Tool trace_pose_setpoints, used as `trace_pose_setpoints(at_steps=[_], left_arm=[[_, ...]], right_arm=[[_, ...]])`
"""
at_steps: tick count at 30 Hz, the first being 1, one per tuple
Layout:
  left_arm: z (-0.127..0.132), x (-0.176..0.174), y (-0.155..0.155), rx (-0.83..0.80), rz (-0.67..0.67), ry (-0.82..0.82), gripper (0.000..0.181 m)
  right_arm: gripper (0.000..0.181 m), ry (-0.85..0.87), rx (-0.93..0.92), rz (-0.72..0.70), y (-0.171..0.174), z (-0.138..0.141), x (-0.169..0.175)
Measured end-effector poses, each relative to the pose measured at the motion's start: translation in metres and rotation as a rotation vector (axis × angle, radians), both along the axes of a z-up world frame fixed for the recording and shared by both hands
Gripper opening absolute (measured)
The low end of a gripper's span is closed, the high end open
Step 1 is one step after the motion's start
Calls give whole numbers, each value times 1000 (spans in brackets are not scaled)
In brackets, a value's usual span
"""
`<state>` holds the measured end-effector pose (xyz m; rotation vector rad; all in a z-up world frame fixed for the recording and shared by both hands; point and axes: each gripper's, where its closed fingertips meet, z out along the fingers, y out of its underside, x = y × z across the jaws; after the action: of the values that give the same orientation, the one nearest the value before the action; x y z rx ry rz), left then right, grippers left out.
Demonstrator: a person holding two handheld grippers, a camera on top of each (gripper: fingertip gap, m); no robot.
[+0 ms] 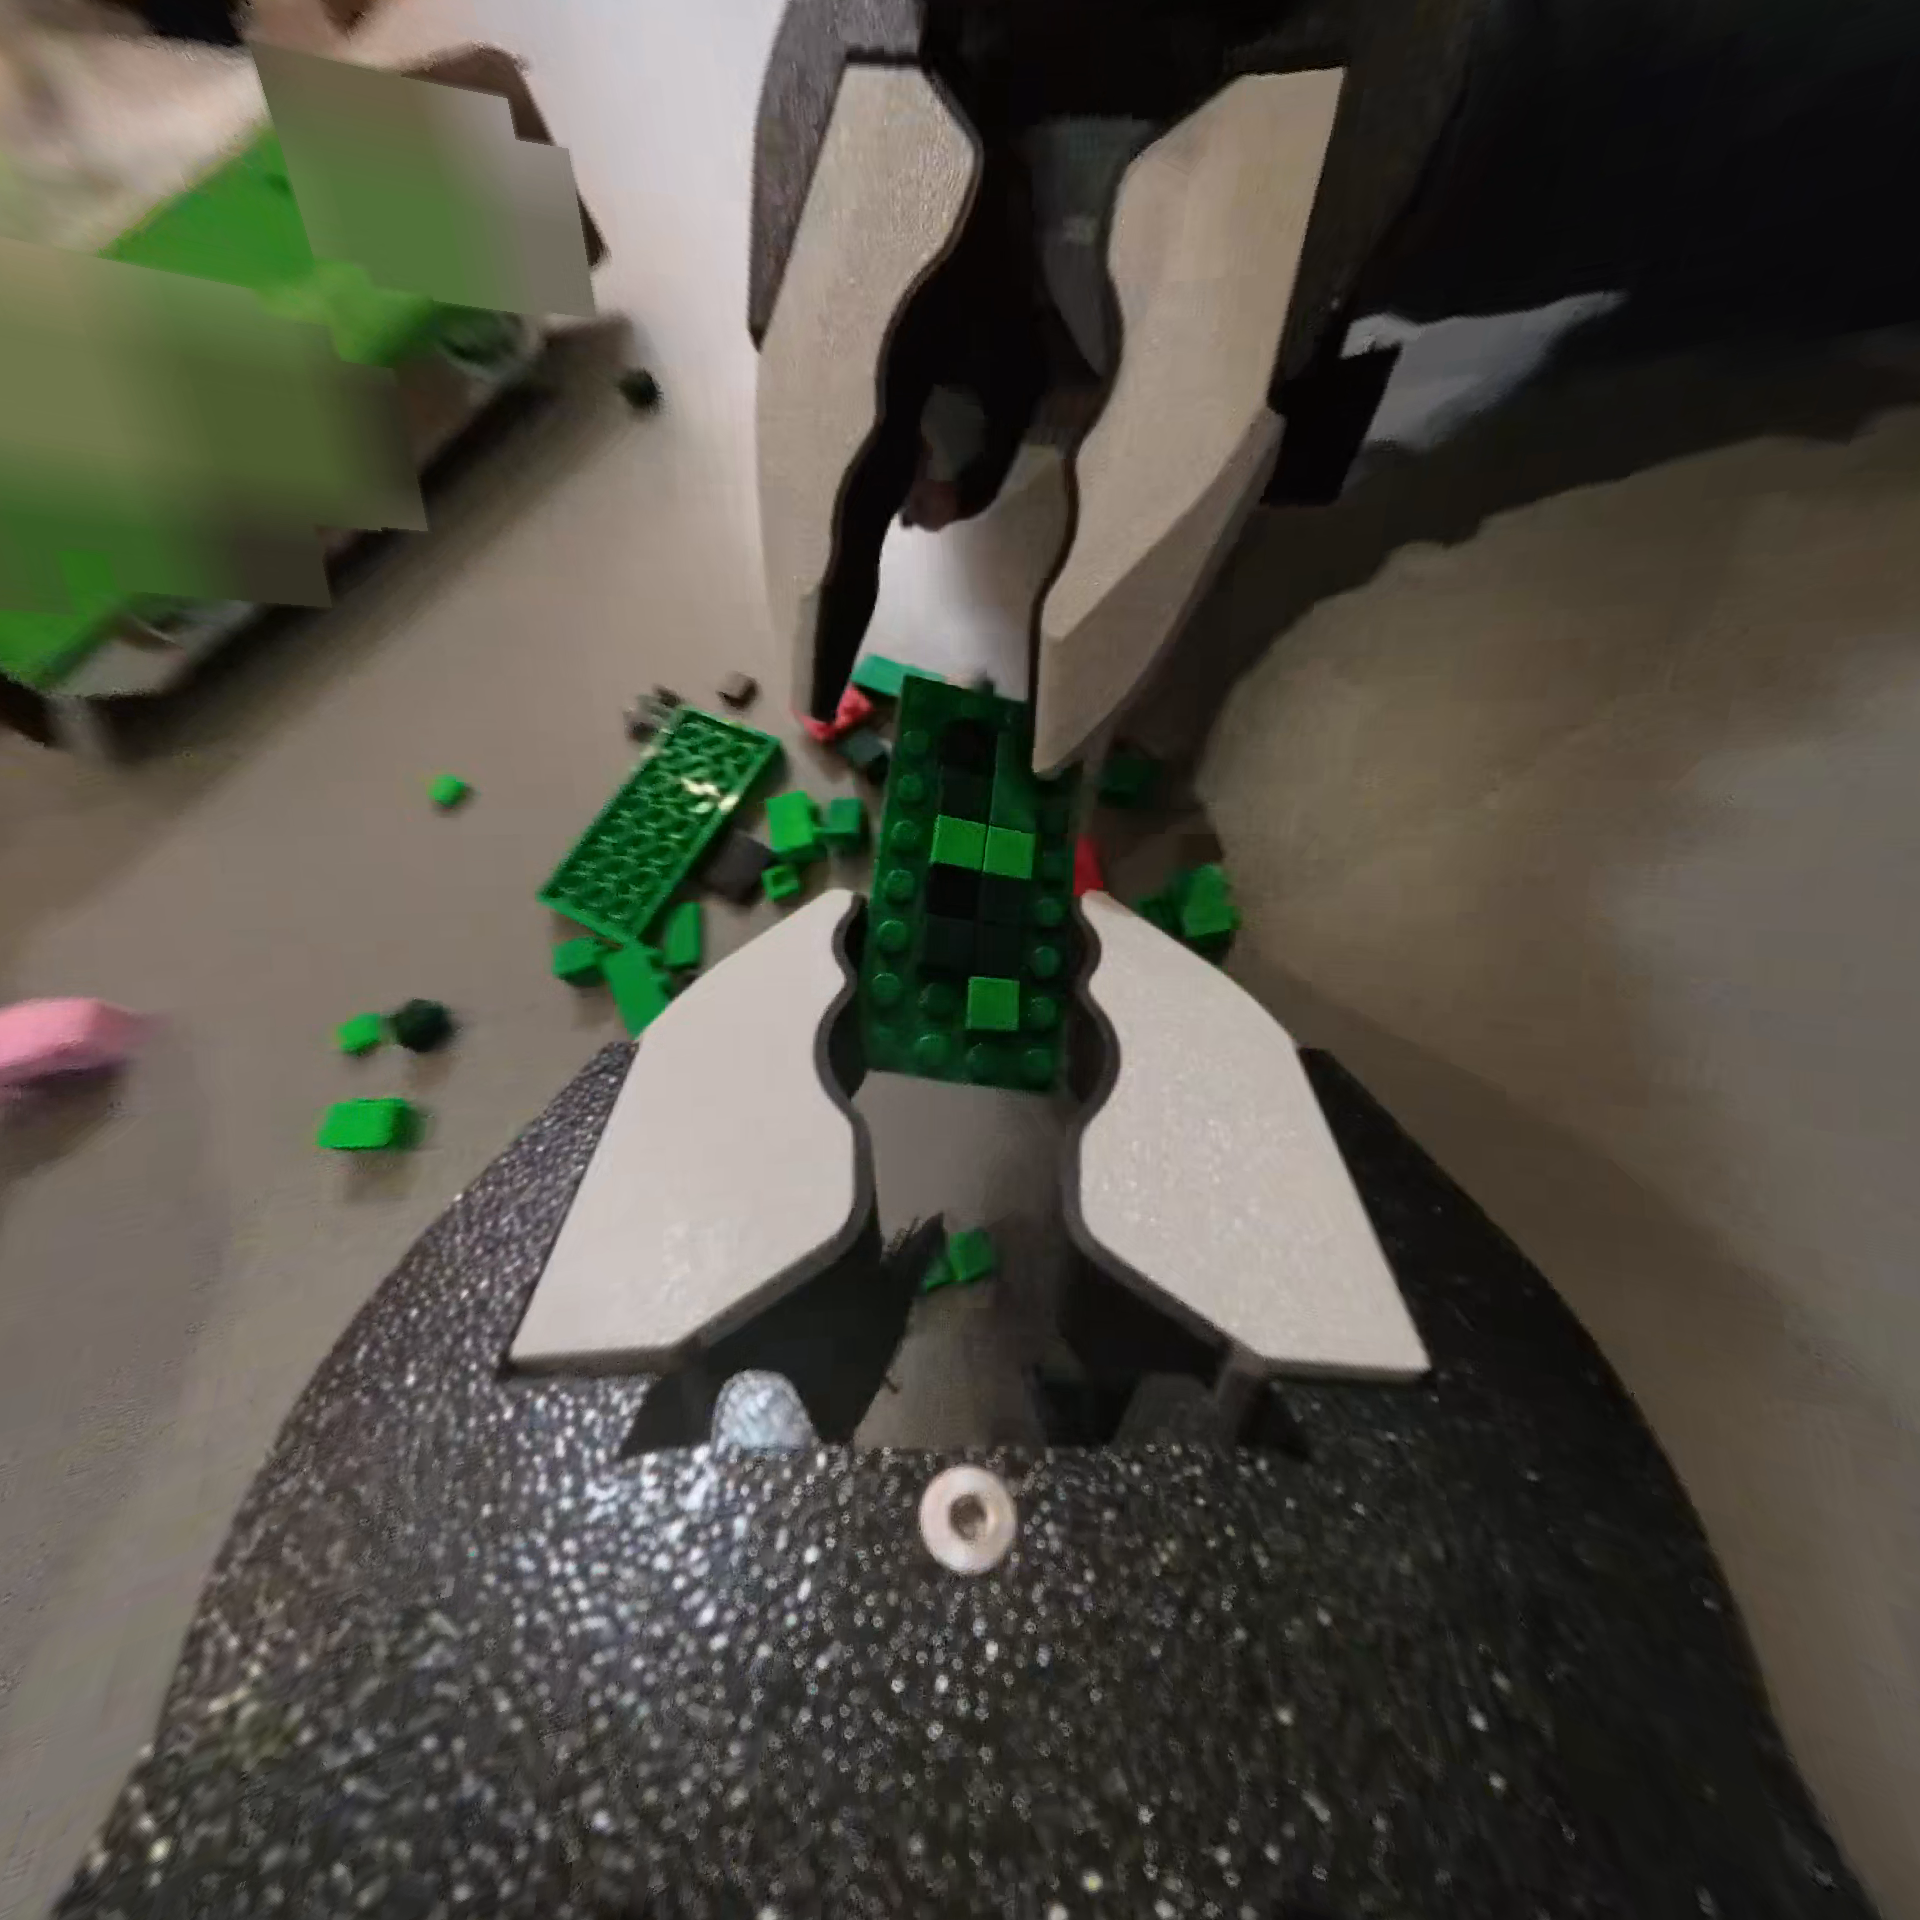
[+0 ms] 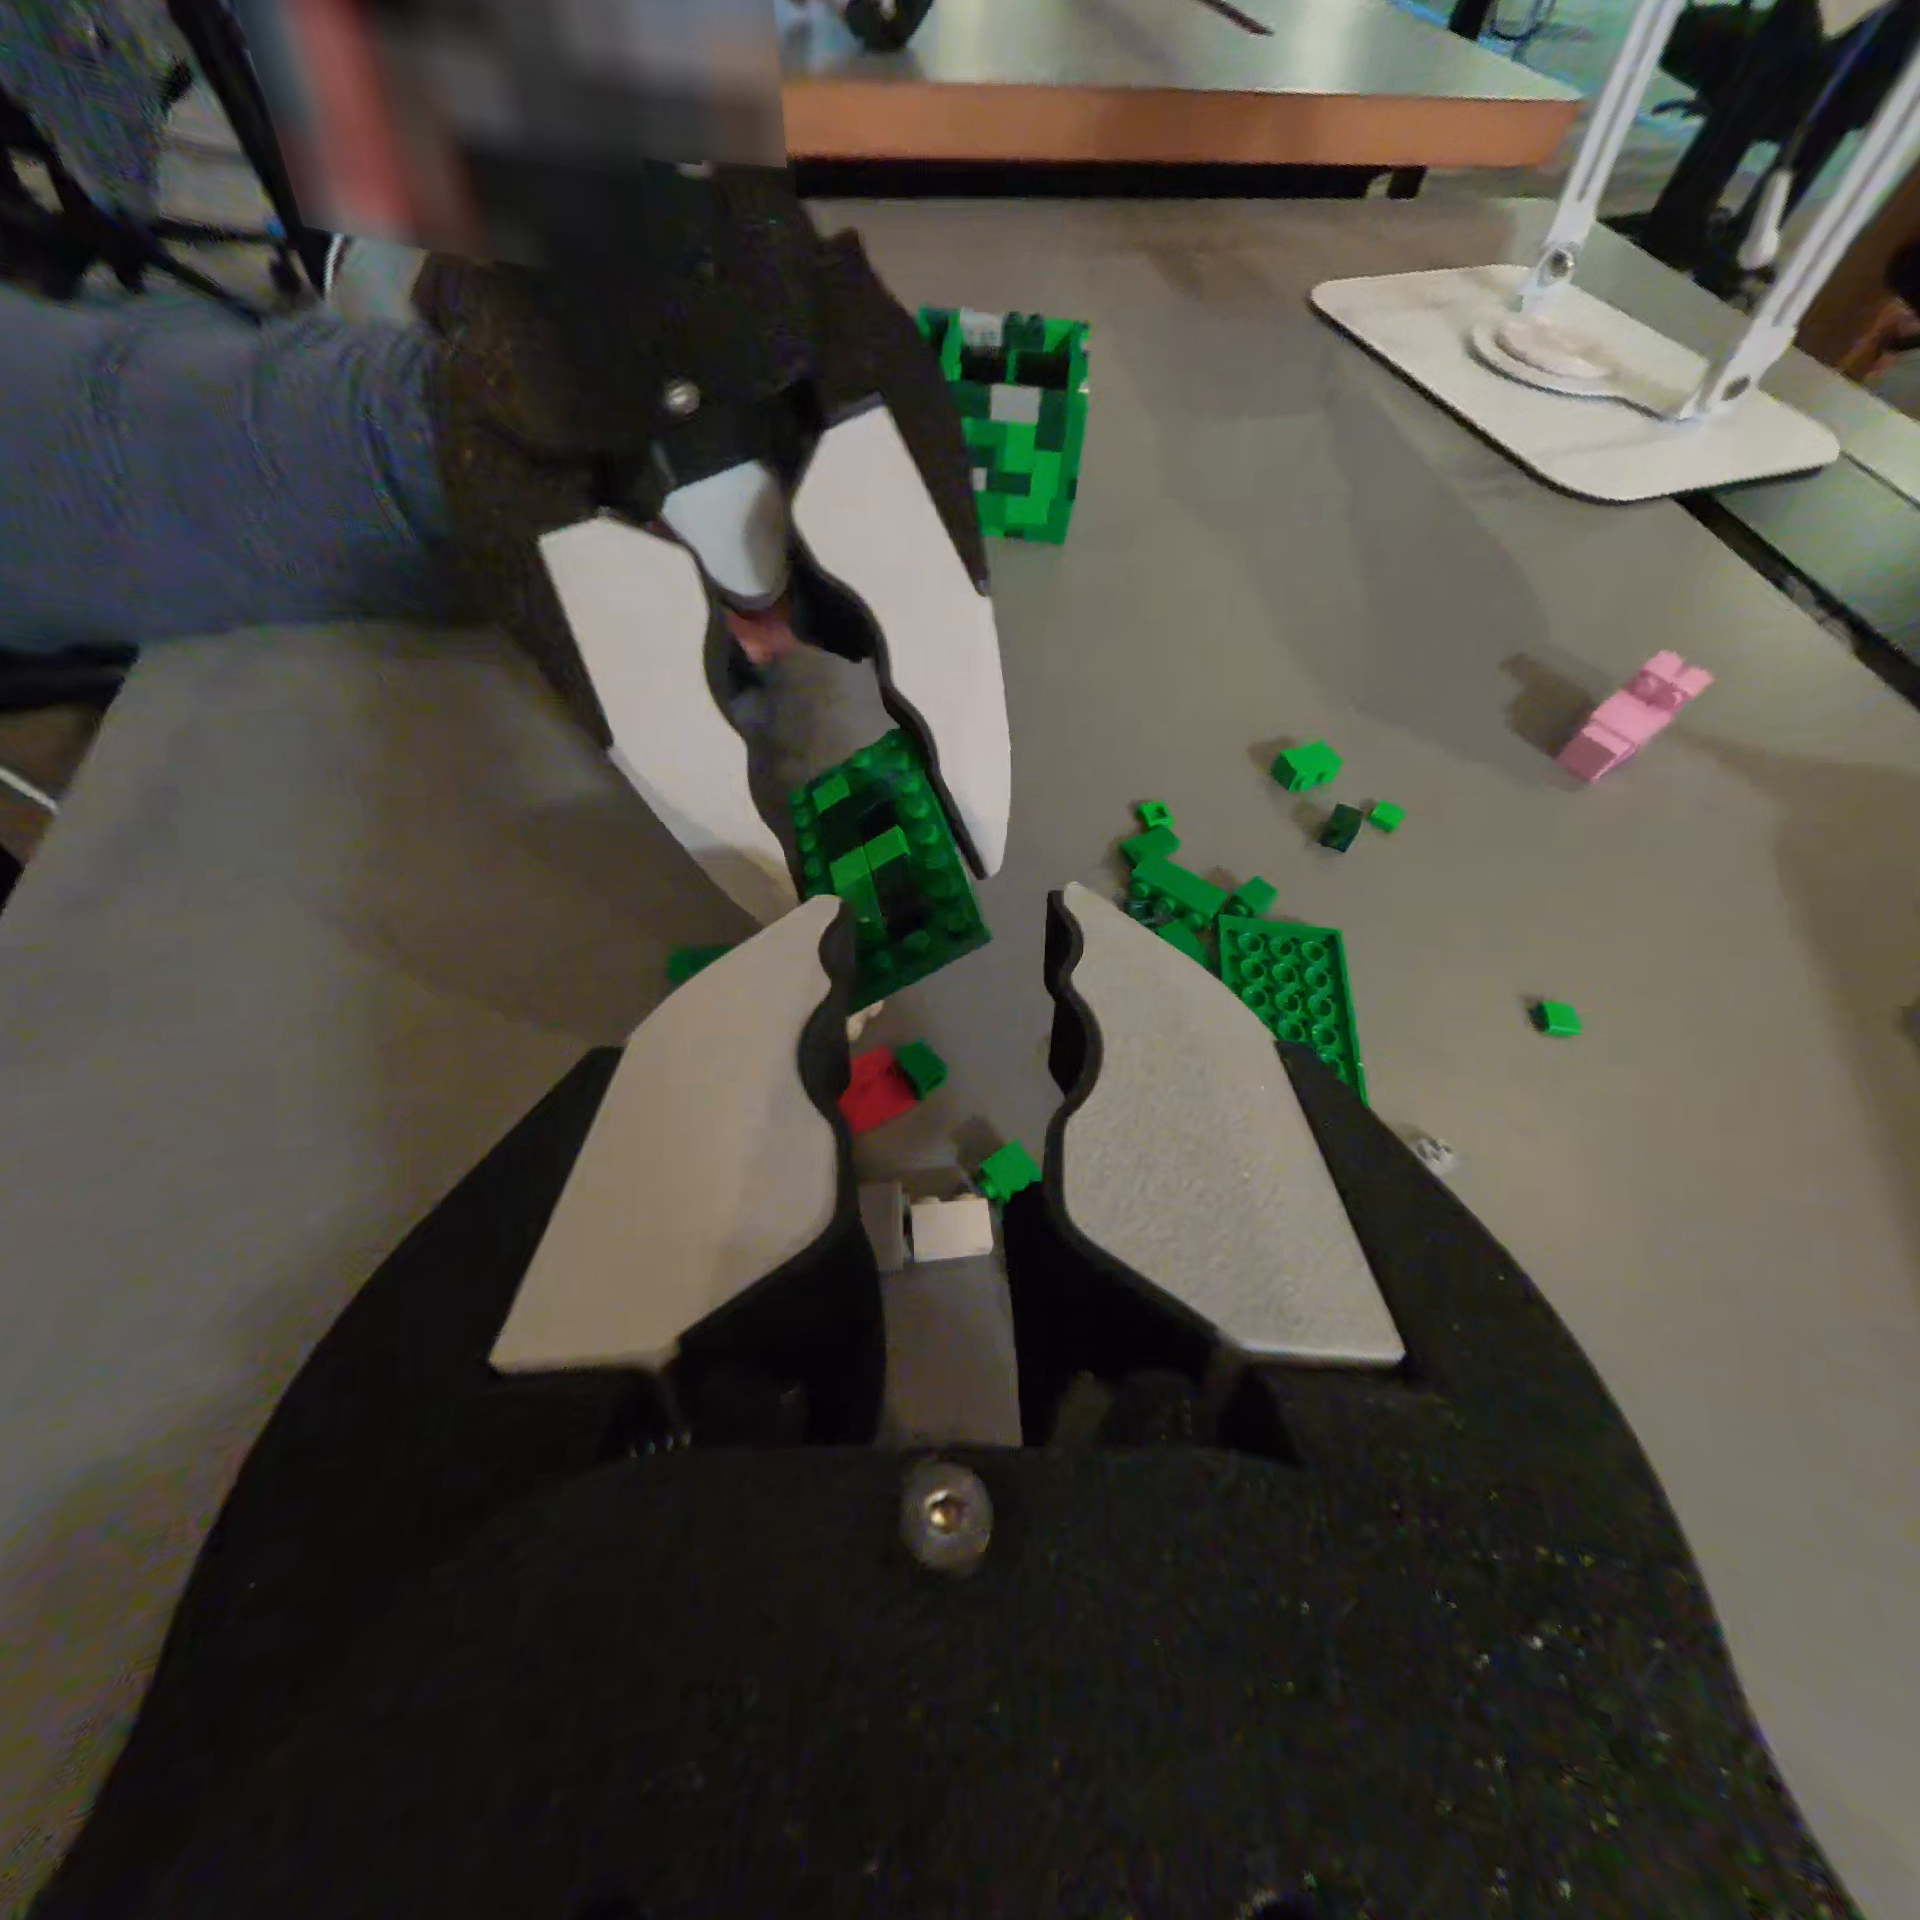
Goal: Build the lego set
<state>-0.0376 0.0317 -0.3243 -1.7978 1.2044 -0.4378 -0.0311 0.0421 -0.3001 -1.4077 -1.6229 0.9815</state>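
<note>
A dark green plate (image 1: 914, 935) carries a row of dark and light green bricks along its middle. My left gripper (image 1: 966, 909) is shut on the plate's near end and holds it above the grey table. In the right wrist view the left gripper (image 2: 883, 878) comes in from the upper left with the plate (image 2: 935, 925) between its fingers. My right gripper (image 2: 948, 904) is open and empty, with one fingertip beside the plate's edge. In the left wrist view the right gripper (image 1: 935, 738) faces me, one fingertip at the plate's far corner.
A flat green plate (image 2: 1294, 987) lies stud-side down among loose green bricks (image 2: 1174, 888). A red brick (image 2: 873, 1086) and a white brick (image 2: 948, 1231) lie under my right gripper. A green block tower (image 2: 1023, 426) stands behind. A pink piece (image 2: 1631, 717) and a white lamp base (image 2: 1558, 384) are right. Left and right tips are no more than a few centimetres apart. The pink piece (image 2: 1631, 717) is about equally far from each gripper, around 20 cm.
</note>
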Motion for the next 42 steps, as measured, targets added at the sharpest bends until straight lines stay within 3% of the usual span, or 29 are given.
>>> trace_pose_setpoints(at_steps=[4,10,20,29,36,42], left_arm=[[-8,6,-10,-150,-51,-42,35],[-14,5,-9,-147,-40,7,35],[-13,10,-9,-72,-41,58,36],[13,-2,7,286,21,138,40],[24,-15,13,510,66,253,37],[31,-9,17,647,120,298,29]], right_arm=[[48,-49,62,37,-4,-6,5],[72,-160,150,88,-11,-23,9],[39,-204,427,90,-15,-34,0],[37,-114,506,-11,-2,-14,-3],[37,-83,522,-158,18,-18,4],[36,-57,791,-261,31,-15,1]])
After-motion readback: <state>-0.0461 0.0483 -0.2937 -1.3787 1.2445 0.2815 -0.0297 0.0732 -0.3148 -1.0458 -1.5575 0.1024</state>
